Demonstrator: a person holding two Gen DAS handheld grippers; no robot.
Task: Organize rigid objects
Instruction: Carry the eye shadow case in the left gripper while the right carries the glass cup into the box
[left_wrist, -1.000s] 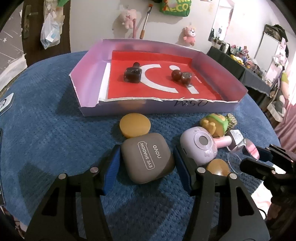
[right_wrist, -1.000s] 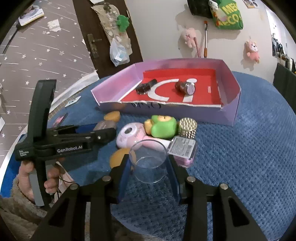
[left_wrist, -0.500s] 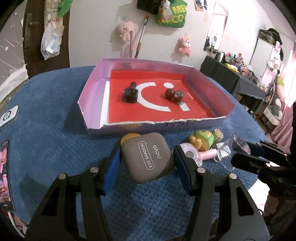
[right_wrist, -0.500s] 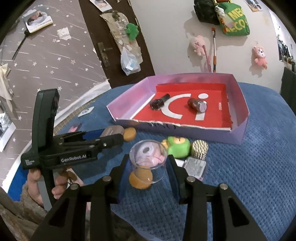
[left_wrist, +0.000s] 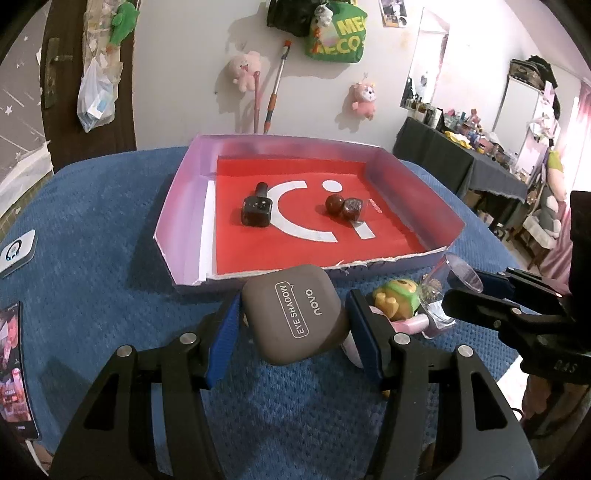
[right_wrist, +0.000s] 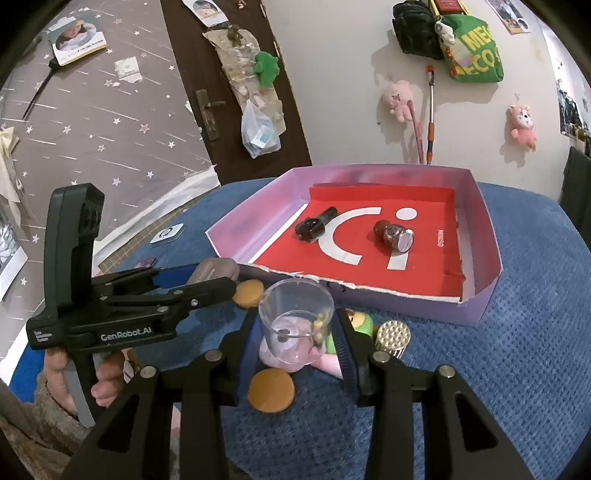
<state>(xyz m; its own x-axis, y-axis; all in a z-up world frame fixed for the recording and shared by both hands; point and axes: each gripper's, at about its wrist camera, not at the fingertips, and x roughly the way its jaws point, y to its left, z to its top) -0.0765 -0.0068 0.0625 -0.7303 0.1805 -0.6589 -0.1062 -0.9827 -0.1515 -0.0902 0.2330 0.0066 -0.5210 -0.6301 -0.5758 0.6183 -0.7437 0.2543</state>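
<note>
While clamped on eyeshadow case (left_wrist: 295, 314), left hand-held gripper (left_wrist: 293, 332); right hand-held gripper (right_wrist: 295, 332) gripping cup (right_wrist: 295, 317).

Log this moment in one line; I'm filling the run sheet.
left: holds compact | right: holds cup | both lifted, short of tray

A blue textured cloth (left_wrist: 92, 229) covers the table. Near its left edge lies a small white card (left_wrist: 16, 253), and closer along that edge a phone (left_wrist: 14, 365) with its screen lit. On the white wall behind hang two pink plush toys (left_wrist: 245, 70) (left_wrist: 365, 98), a green bag (left_wrist: 338, 33) and a long-handled brush (left_wrist: 277, 85). A plastic bag (right_wrist: 258, 131) hangs on the dark brown door (right_wrist: 221, 92). A cluttered dark side table (left_wrist: 461, 155) stands at the right.
</note>
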